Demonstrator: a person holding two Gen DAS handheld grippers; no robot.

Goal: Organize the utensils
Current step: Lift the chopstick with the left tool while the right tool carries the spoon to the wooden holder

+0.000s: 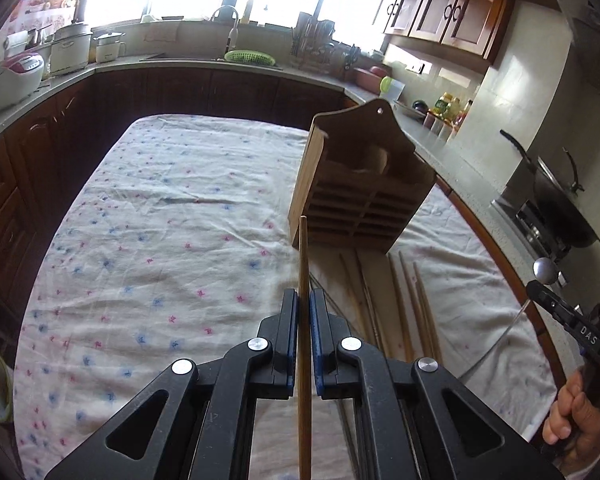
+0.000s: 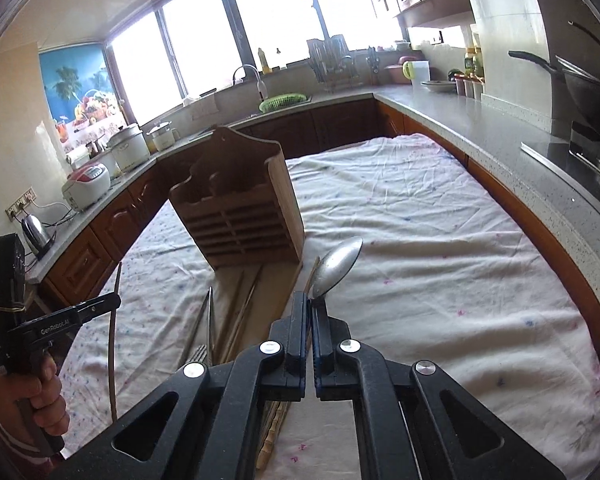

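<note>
While left tongs (image 1: pixel 304 300) clamp a chopstick (image 1: pixel 303 264), right tongs (image 2: pixel 311 304) clamp a spoon (image 2: pixel 338 266), wooden holder (image 1: pixel 360 184) ahead, bare cloth (image 1: pixel 160 220) leftward.

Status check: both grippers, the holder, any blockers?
Left gripper shut on a wooden chopstick. Right gripper shut on a metal spoon. Wooden holder upright on the cloth, more chopsticks lying before it. Nothing blocking.

A rice cooker (image 1: pixel 14 80) stands far left on the counter. A green basket (image 1: pixel 249 57) sits beside the faucet (image 1: pixel 230 26). A wok (image 1: pixel 556 196) rests far right.
</note>
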